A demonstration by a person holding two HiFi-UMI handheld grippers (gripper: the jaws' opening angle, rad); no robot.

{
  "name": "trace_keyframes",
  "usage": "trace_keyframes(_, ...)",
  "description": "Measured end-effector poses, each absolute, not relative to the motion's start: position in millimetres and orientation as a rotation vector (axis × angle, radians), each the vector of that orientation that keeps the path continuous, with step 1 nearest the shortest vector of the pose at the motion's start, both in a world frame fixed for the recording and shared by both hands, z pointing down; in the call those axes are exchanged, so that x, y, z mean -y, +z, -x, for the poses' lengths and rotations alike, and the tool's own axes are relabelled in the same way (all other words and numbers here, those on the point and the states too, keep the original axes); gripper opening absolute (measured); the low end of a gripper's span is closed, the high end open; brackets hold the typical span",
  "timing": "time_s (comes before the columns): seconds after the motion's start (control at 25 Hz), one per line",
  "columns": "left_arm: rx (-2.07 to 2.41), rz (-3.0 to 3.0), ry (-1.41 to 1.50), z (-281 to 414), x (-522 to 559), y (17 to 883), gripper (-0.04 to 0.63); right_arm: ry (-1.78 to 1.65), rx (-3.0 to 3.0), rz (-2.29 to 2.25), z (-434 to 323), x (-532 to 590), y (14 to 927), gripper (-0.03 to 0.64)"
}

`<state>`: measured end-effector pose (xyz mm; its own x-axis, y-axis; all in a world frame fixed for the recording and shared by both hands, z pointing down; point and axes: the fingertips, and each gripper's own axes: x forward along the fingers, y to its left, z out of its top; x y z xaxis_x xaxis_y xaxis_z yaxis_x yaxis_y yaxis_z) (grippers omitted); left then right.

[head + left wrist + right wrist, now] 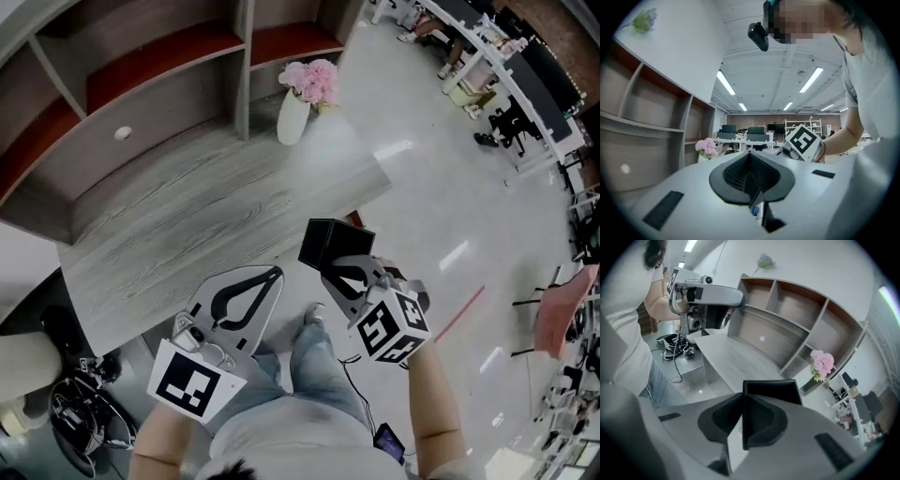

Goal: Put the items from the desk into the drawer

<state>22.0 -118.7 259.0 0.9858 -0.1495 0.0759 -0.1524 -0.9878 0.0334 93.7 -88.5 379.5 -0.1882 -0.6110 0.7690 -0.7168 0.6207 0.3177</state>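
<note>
My right gripper [330, 269] is shut on a black open box [334, 246], held in the air just off the front right edge of the grey wood desk [187, 234]. In the right gripper view the black box [771, 389] sits upright between the jaws of the right gripper [743, 399]. My left gripper [270, 274] hovers over the desk's front edge with its jaws together and nothing in them. In its own view the left gripper [750, 161] points toward the room. A panel with a white round knob [123, 133] sits under the hutch shelves.
A white vase of pink flowers [298, 105] stands at the desk's back right corner. Hutch shelves [159, 52] rise behind the desk. Cables and gear [80, 412] lie on the floor at lower left. The person's legs [300, 375] are below the grippers.
</note>
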Motion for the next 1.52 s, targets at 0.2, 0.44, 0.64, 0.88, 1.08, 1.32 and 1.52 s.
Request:
trace_keyframes(0.2, 0.147, -3.081, 0.107, -93, 99, 260, 0.008, 0.220, 1.866, -1.122, -155, 60, 393, 0.040)
trace_keyframes(0.44, 0.126, -3.064, 0.146, -156, 87, 270, 0.008, 0.302, 1.870, -1.141, -212, 50, 431, 0.040)
trace_keyframes(0.64, 0.144, -3.038, 0.219, -182, 89, 290, 0.008, 0.360, 1.895, -1.139, -236, 60, 473, 0.040)
trace_keyframes(0.88, 0.169, -3.021, 0.314, -195, 94, 325, 0.008, 0.419, 1.923, -1.133, -248, 77, 526, 0.040)
trace_keyframes(1.08, 0.153, -2.986, 0.372, -205, 98, 351, 0.009, 0.457, 1.941, -1.143, -250, 88, 556, 0.040)
trace_keyframes(1.32, 0.110, -2.975, 0.383, -220, 95, 365, 0.008, 0.466, 1.943, -1.209, -258, 100, 561, 0.044)
trace_keyframes(1.52, 0.072, -2.981, 0.396, -226, 90, 367, 0.009, 0.430, 1.907, -1.229, -253, 100, 562, 0.044)
